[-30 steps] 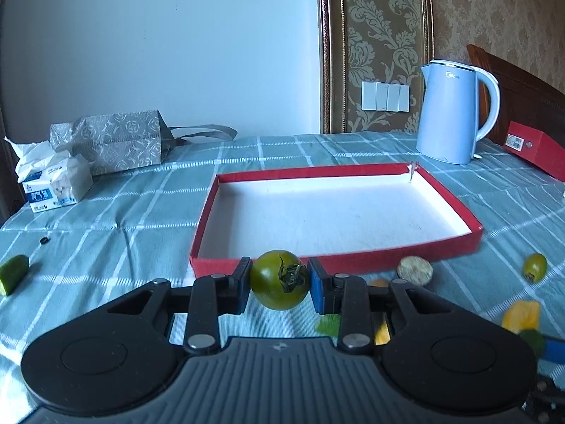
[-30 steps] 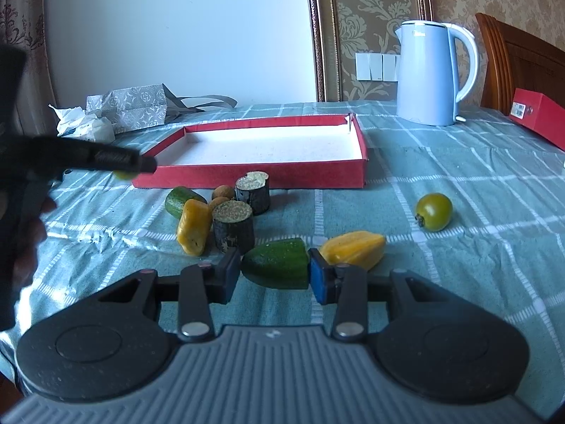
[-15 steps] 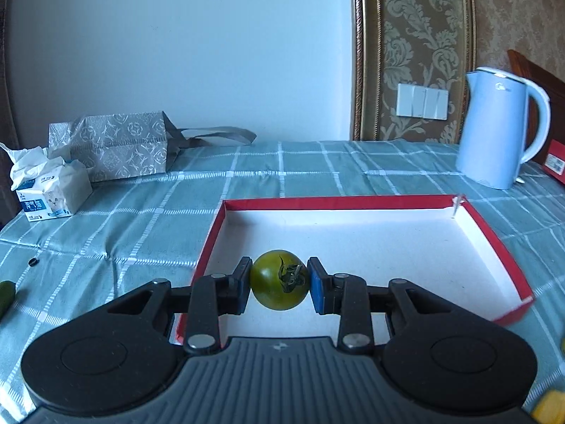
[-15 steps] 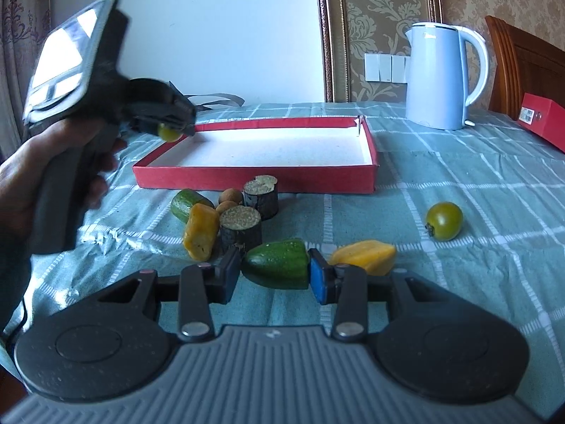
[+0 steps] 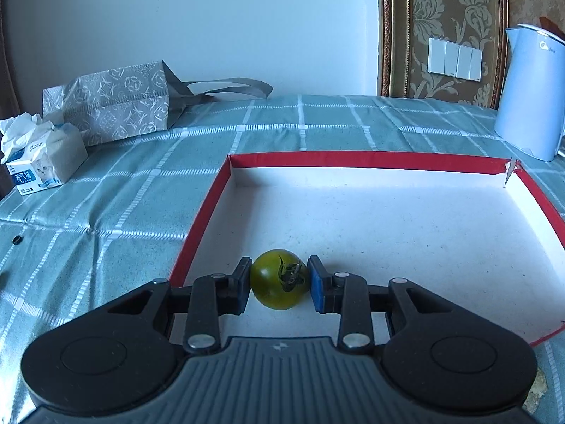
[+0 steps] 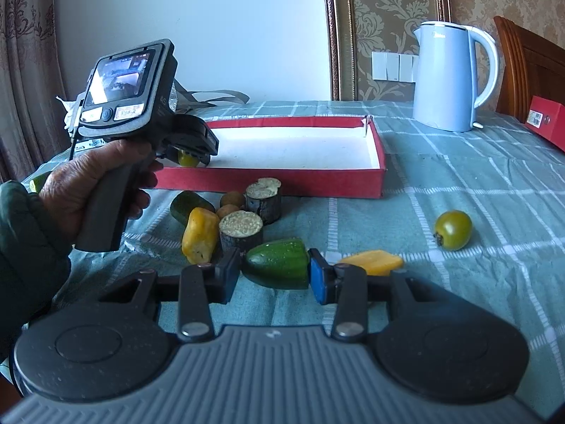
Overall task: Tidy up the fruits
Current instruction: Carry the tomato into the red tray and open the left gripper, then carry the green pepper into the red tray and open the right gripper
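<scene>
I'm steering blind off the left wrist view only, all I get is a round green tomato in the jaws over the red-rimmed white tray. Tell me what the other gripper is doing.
Observer: The right gripper is shut on a dark green cucumber chunk, off the tray.
Operator: List what's left on the cloth.
Observer: In front of the red-rimmed tray lie two yellow pepper pieces, two dark cylinder slices, another cucumber piece and two small brown fruits.
Operator: Report any second tomato.
Observer: One loose green tomato sits on the checked tablecloth, right of the pile.
</scene>
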`<state>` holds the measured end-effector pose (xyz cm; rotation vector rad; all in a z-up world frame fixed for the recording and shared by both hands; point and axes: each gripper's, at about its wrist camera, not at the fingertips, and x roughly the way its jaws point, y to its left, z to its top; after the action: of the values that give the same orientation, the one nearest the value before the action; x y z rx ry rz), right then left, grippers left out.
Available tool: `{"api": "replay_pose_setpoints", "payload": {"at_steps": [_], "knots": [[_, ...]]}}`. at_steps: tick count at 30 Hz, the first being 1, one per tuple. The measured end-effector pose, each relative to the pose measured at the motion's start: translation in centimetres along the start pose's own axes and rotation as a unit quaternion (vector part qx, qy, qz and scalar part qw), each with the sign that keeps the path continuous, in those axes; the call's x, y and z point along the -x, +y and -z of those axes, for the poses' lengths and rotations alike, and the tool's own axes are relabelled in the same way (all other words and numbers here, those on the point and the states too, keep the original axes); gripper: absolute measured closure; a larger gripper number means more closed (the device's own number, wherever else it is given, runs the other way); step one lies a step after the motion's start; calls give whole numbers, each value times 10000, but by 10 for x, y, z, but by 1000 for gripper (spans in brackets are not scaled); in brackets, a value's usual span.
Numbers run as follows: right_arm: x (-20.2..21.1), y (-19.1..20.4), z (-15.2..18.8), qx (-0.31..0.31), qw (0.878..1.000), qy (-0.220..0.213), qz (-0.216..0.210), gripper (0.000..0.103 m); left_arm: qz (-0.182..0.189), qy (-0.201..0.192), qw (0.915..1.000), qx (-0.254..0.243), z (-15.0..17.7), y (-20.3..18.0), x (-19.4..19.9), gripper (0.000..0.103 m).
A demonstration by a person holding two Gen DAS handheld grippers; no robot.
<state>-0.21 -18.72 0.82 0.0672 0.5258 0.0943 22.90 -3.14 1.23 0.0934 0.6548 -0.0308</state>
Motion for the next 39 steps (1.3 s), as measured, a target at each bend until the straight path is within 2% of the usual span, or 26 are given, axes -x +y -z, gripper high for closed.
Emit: {"api": "replay_pose_setpoints", "payload": {"at_steps": [11,13,17,19,28,31,39], "knots": [[-2,3,0,51,10000,62,-9,64,-108,-107,9998,-97,2,-3,0,68],[-2,4,-1,67,10000,50,0,64,-205,-148,9996,-120,3,-2,4,64],[1,5,-4,92,10000,-14,27,64,-271,-313,9991,-22,7,7,21,46],[3,7,-6,142,9999,-70,50,64,-309,-478,9984,-36,13,12,34,43],[7,17,-16,377,9987,-285,194,64,-36,-840,9959,320,43,43,77,40],[4,20,-20,433,9982,-324,241,64,84,-763,9963,377,50,52,76,40],[-6,28,-34,697,9956,-422,460,64,350,-868,9941,557,58,63,74,38]]}}
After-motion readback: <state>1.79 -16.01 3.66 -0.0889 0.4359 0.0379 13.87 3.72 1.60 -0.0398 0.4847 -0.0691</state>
